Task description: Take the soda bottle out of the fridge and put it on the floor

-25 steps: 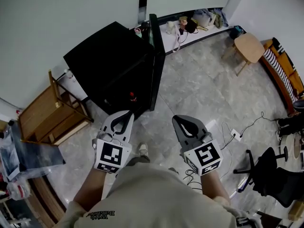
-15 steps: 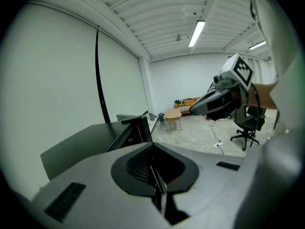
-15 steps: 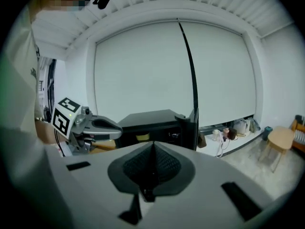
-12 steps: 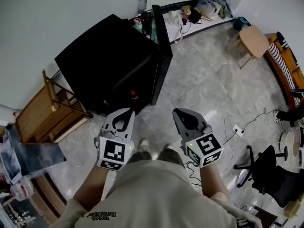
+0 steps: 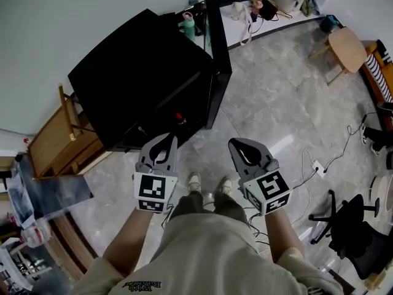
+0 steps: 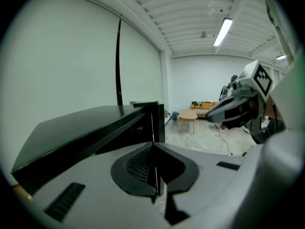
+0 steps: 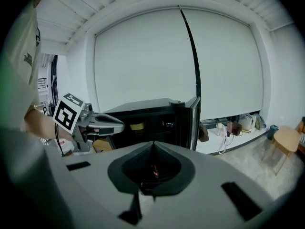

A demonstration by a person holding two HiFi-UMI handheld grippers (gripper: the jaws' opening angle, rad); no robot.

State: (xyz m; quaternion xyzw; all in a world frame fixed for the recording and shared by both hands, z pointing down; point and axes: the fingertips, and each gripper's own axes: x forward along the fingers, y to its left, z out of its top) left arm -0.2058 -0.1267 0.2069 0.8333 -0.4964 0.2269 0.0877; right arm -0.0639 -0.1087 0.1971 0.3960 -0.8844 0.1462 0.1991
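Observation:
The black fridge (image 5: 141,72) stands on the floor with its door (image 5: 216,48) swung open on the right. A red-capped soda bottle (image 5: 180,119) stands low inside the fridge opening. My left gripper (image 5: 166,138) is shut and empty, its tip just short of the fridge front, left of the bottle. My right gripper (image 5: 237,143) is also shut and empty, over the floor to the bottle's right. In the right gripper view the open fridge (image 7: 152,120) lies straight ahead and the red cap (image 7: 153,170) shows through the jaw hollow. The left gripper view looks along the fridge top (image 6: 90,128).
A wooden rack (image 5: 58,143) stands left of the fridge. A green bottle (image 5: 189,23) sits behind the fridge top. Bags (image 5: 270,2) line the wall ledge. A round stool (image 5: 347,45), floor cables (image 5: 316,163) and an office chair (image 5: 356,235) are at the right. The person's feet (image 5: 209,183) are below the grippers.
The person has stepped nearer the fridge, which now fills more of the head view. Both grippers stay shut and have kept their spacing.

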